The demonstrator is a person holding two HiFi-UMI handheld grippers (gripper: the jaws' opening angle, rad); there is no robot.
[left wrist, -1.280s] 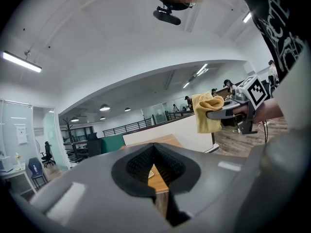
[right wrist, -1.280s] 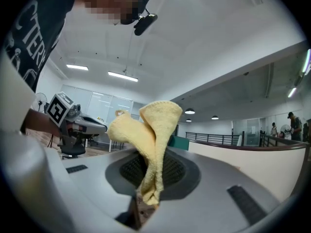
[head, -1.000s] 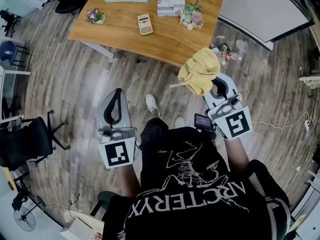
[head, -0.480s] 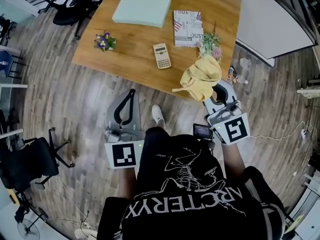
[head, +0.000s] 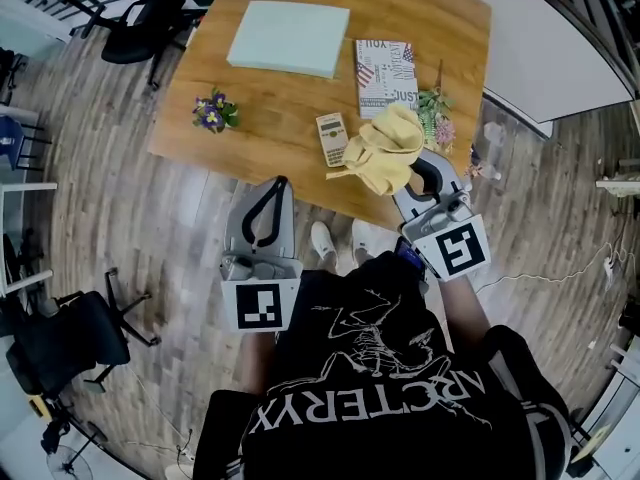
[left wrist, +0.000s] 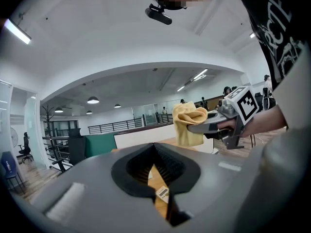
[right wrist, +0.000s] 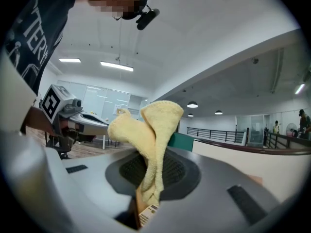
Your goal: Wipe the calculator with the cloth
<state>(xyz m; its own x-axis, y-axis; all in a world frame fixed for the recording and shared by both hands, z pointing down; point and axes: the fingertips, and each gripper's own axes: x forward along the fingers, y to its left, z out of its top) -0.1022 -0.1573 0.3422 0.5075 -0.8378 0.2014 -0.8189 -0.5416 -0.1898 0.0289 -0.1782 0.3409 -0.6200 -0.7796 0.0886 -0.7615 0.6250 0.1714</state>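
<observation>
One rectangular wooden bench (head: 290,118) carries everything. My two grey tools hover off its near edge. The left tool (head: 277,188) is clenched on nothing. The right tool (head: 412,171) pinches the one yellow terry cloth (head: 385,148), bunched in soft folds above that edge. One flat pale-green pad (head: 288,38) lies by the far edge, with one printed book (head: 387,64) to its right. One slim beige calculator (head: 331,139) lies by the near edge, just left of the cloth, with its long axis running near edge to far edge, slightly tilted. There are two small flower bunches, one by the left edge (head: 213,112) and one by the right edge (head: 436,123).
</observation>
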